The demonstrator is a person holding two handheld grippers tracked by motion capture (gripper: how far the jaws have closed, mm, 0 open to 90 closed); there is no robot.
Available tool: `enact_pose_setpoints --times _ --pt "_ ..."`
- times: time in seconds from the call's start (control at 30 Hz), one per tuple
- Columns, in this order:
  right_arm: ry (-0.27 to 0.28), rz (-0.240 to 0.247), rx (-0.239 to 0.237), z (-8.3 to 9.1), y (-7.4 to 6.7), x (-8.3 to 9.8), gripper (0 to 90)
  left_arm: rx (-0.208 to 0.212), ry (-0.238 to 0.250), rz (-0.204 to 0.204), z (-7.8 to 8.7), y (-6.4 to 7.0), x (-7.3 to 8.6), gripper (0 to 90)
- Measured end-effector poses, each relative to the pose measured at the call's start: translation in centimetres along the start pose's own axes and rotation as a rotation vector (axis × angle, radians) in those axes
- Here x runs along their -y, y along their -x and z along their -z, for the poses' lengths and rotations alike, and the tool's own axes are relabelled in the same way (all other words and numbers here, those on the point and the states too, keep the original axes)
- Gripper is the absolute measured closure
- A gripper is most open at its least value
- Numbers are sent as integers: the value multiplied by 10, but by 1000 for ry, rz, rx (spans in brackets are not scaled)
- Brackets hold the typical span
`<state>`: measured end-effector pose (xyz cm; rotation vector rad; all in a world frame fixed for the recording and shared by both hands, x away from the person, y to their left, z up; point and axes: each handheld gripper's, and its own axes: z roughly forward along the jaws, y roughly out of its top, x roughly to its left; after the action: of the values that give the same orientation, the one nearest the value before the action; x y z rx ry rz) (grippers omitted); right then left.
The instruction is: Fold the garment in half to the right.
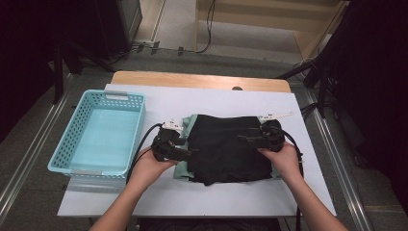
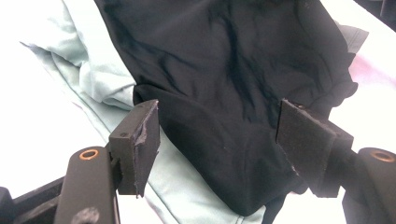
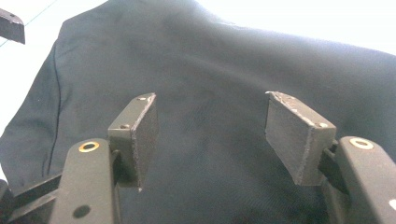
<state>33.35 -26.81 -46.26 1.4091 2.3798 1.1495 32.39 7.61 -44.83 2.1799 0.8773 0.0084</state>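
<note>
A black garment (image 1: 230, 148) is lying on the table (image 1: 216, 101) over a pale green one (image 1: 182, 169). The left gripper (image 1: 191, 153) is sitting at its nine o'clock edge, the right gripper (image 1: 243, 138) at three o'clock. A turquoise basket (image 1: 72, 135) is standing farther toward nine o'clock.

High view dim, dark edges; white table (image 1: 216, 103) bright. Gripper views soft, perhaps overexposed at table.

Both forearms bare, no sleeves in the high view. Left hand-held gripper (image 1: 191, 153): black body, small white plate on top, thick black cable looping off its rear. Right hand-held gripper (image 1: 243, 137): same black build, white plate, black cable trailing back along the arm. Jaws on each: flat black arms, brass-ringed hole near the end, rectangular dark pads (image 3: 145, 135) with worn, fraying edges.
</note>
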Motion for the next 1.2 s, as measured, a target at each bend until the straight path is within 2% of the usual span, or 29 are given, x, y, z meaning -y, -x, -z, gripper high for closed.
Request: enact_pose_setpoints --times 0.47,1.2 --pt "-13 39 -30 -10 -10 -7 334 -5 -8 -1 3 5 10 317" --pt "-25 71 -62 -20 -25 -13 334 -8 -37 -13 4 9 23 318"
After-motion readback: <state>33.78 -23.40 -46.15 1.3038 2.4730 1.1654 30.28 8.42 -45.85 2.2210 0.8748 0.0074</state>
